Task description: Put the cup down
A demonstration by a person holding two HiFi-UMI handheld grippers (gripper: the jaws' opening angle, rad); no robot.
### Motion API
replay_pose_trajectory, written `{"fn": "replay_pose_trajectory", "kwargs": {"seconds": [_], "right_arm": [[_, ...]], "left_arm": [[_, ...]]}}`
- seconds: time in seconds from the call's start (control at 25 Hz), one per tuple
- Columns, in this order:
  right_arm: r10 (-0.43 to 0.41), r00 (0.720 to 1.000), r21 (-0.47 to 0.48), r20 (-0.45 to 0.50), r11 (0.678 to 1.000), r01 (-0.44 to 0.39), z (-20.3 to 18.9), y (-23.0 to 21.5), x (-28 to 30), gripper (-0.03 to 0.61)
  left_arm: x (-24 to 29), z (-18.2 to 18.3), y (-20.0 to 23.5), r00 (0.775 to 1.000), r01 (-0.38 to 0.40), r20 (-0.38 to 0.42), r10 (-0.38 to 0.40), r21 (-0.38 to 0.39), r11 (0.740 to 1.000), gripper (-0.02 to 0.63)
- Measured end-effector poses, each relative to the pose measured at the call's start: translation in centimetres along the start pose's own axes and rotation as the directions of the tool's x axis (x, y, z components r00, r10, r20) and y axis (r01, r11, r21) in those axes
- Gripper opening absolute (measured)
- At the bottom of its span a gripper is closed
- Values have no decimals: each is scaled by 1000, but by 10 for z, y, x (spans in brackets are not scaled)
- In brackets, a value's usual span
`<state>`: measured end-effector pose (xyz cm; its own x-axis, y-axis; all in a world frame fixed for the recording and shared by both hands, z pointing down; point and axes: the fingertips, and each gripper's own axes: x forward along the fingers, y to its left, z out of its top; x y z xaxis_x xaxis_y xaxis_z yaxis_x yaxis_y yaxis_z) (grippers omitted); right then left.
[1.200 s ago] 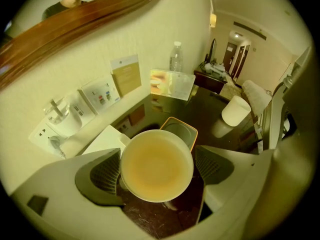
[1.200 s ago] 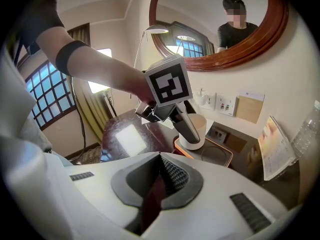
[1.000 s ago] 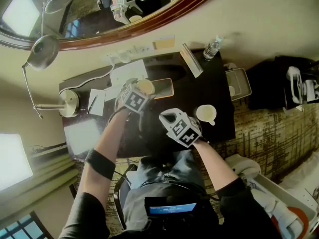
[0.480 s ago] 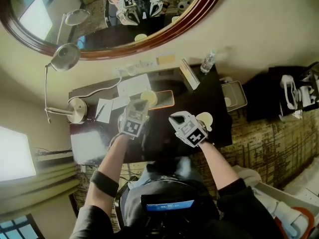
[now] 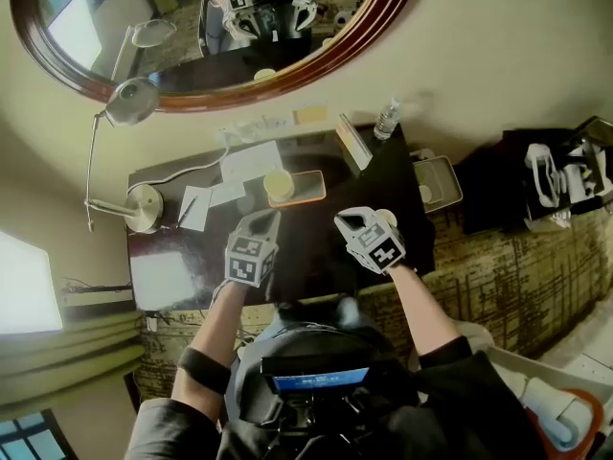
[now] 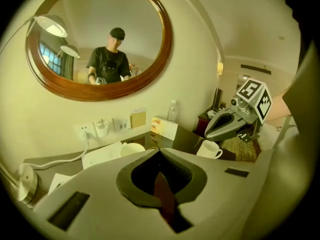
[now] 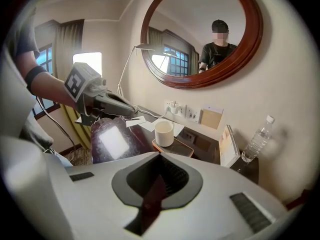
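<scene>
A cream cup point(image 5: 278, 182) stands upright on an orange-rimmed tray point(image 5: 309, 188) at the middle of the dark desk point(image 5: 316, 247). My left gripper point(image 5: 272, 219) hovers nearer the person than the cup and apart from it; its jaws have just closed, shut with nothing between them. In the left gripper view the cup point(image 6: 131, 149) peeks over my shut left gripper point(image 6: 159, 153). My right gripper point(image 5: 345, 220) hangs shut and empty beside a second white handled cup point(image 5: 386, 218). The right gripper view shows the cup point(image 7: 164, 132) on its tray point(image 7: 176, 147) beyond the shut right gripper point(image 7: 160, 157).
A desk lamp point(image 5: 144, 207), papers point(image 5: 251, 161) and a pen lie at the desk's left. A card stand point(image 5: 352, 142) and a water bottle point(image 5: 386, 120) sit at the back right, near a small white tray point(image 5: 436, 182). An oval mirror point(image 5: 287, 60) hangs above.
The left gripper has drawn back from the cup toward the person and risen, its jaws closing empty. The cup stays on the tray. The right gripper has also pulled back.
</scene>
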<state>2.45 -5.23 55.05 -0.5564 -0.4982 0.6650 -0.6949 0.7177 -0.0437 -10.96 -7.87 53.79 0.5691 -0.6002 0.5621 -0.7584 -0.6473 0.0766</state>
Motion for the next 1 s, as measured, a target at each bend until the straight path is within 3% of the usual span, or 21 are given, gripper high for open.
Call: {"fn": "replay_pose_trajectory", "kwargs": {"seconds": [0.24,0.36,0.76,1.0], "right_arm": [[-37,999,28,-1,999,37,-14,-11,-14,15],[-48,999,43,4,998,47,-18,-15,-18,15],[-63,998,76,3,995,63,-34,-21,-28,15],[-137,990,92,-17,986,138,-56,-42,-41,20]], "left_arm": [[-16,-12,-5,1000,-19,19,21,-86,996,0],[-19,-18,0,999,-42,22,44,-79,996,0],[-20,-7,-20,999,-12,35,13,-40,999,0],[-7,-2,-40,999,28,26,-27,-21,999,0]]}}
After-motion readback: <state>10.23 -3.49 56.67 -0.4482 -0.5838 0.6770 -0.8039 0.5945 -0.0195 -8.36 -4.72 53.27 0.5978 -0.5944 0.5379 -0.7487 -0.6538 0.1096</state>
